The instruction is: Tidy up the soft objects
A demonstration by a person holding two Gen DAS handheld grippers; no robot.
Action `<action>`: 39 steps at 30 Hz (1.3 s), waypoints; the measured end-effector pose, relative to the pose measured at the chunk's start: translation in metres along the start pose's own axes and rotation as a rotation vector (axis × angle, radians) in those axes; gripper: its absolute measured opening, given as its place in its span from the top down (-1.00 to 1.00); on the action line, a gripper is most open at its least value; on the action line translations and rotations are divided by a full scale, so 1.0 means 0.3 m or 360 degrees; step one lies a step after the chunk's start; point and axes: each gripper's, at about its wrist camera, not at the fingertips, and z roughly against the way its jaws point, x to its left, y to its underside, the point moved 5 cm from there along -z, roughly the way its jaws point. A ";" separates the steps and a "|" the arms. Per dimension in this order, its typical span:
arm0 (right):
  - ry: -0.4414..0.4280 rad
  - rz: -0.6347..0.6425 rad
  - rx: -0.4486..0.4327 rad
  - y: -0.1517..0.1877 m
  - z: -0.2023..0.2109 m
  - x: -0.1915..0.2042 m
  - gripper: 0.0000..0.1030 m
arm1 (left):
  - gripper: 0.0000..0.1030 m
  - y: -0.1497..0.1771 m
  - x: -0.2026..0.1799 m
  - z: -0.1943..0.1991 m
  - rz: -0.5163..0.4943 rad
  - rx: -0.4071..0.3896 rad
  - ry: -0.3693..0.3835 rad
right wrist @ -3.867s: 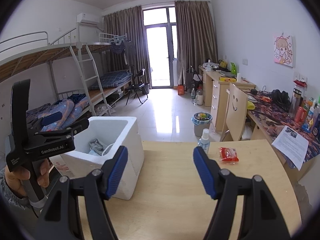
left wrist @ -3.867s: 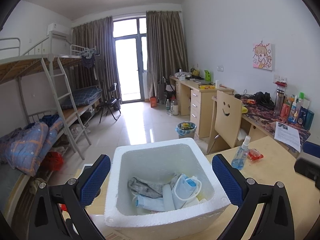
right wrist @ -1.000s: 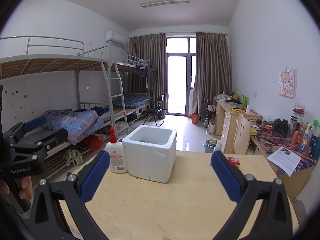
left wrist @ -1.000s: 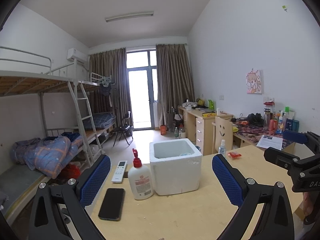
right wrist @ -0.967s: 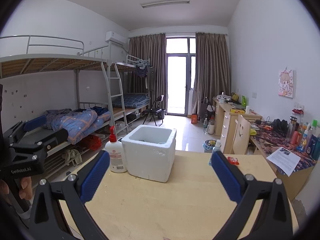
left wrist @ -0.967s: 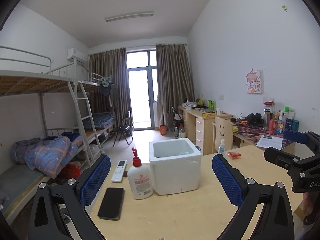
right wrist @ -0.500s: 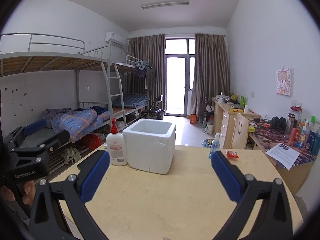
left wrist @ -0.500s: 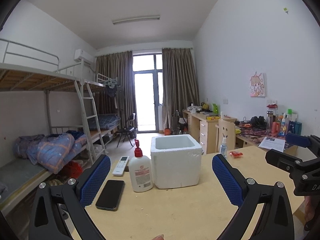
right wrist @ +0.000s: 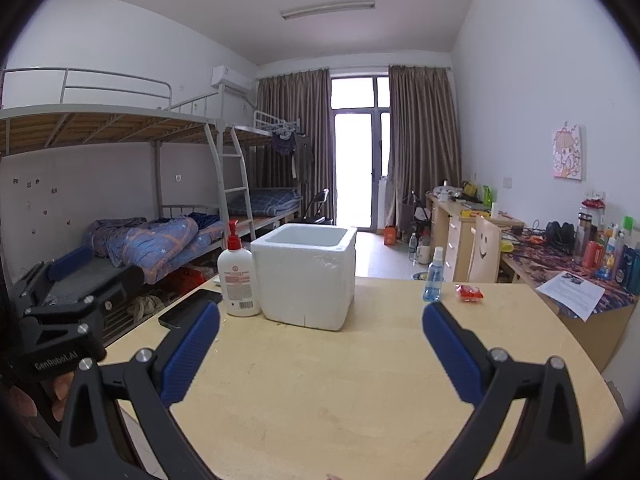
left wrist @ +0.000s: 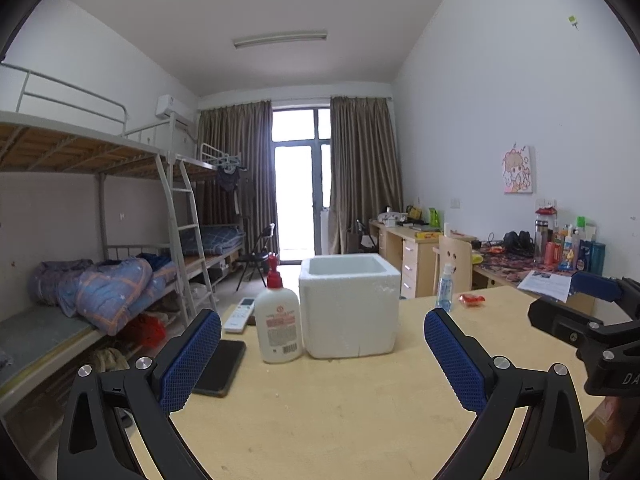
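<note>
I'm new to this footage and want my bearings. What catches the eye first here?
The white foam box stands mid-table, with a red-capped lotion bottle close against its left side. Both grippers, left and right, hang open and empty above the bare near part of the table. A small spray bottle and a red packet lie further right.

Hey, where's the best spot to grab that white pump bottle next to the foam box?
Probably the neck under the red pump of the pump bottle, coming from the front. It stands upright, its right side sits close against the foam box, and the flat body looks wide for the jaws. The left gripper, open and empty, faces it most directly.
</note>
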 end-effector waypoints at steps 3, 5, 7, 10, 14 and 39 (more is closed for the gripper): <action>-0.0004 -0.0013 -0.0014 0.028 0.019 -0.001 -0.99 | -0.98 0.026 -0.009 0.001 -0.0018 0.0015 -0.0016; 0.0003 -0.0016 -0.0015 0.043 0.024 0.002 -0.99 | -0.98 0.039 -0.010 0.005 -0.0015 0.0015 -0.0019; 0.0018 -0.0014 -0.0027 0.062 0.033 0.007 -0.99 | -0.98 0.052 -0.010 0.012 0.0007 0.0020 -0.0007; 0.0004 -0.0014 -0.0021 0.082 0.037 0.013 -0.99 | -0.98 0.070 -0.009 0.015 0.0023 0.0032 -0.0015; 0.0006 -0.0019 -0.0036 0.101 0.036 0.009 -0.99 | -0.98 0.099 -0.016 0.013 0.0035 0.0052 0.0000; 0.0038 -0.0025 0.0000 0.206 0.031 -0.025 -0.99 | -0.98 0.189 -0.041 0.015 0.0054 0.0070 0.0049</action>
